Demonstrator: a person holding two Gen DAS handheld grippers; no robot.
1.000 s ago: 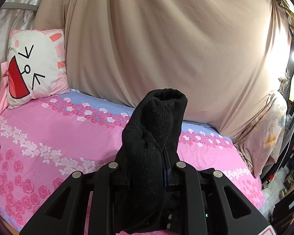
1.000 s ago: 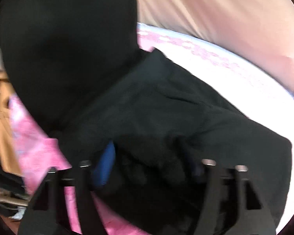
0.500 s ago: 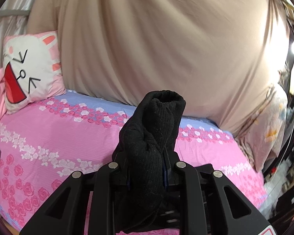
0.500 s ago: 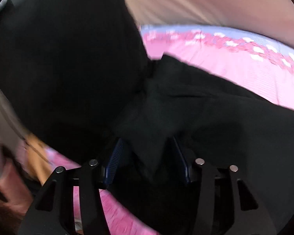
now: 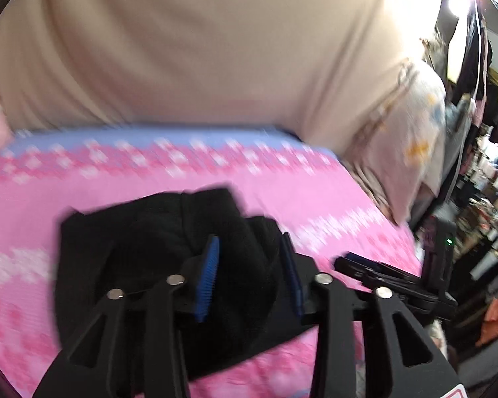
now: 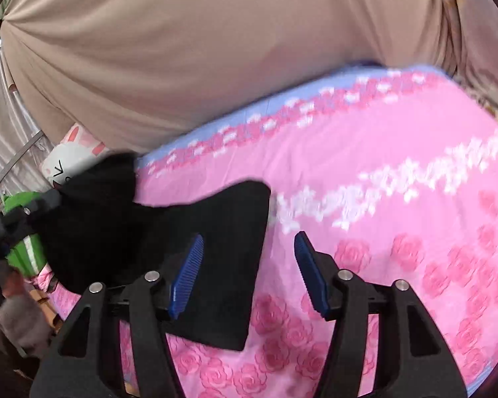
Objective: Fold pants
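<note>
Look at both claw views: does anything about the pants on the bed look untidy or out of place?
Yes. The black pants lie on the pink bedspread with a square corner, but near the left claw the fabric bunches in a rumpled heap, part of it between the opening jaws. The right claw is opening, pads off the cloth.

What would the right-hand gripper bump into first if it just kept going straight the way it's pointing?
Probably the pink floral bedsheet. The right gripper, jaws opening and empty, points down at bare sheet just right of the black pants. Depth is hard to judge; the left finger might graze the pants' edge.

Pink floral bedsheet (image 5: 282,192), beige drape (image 5: 199,49), rabbit cushion (image 6: 73,156)
</note>
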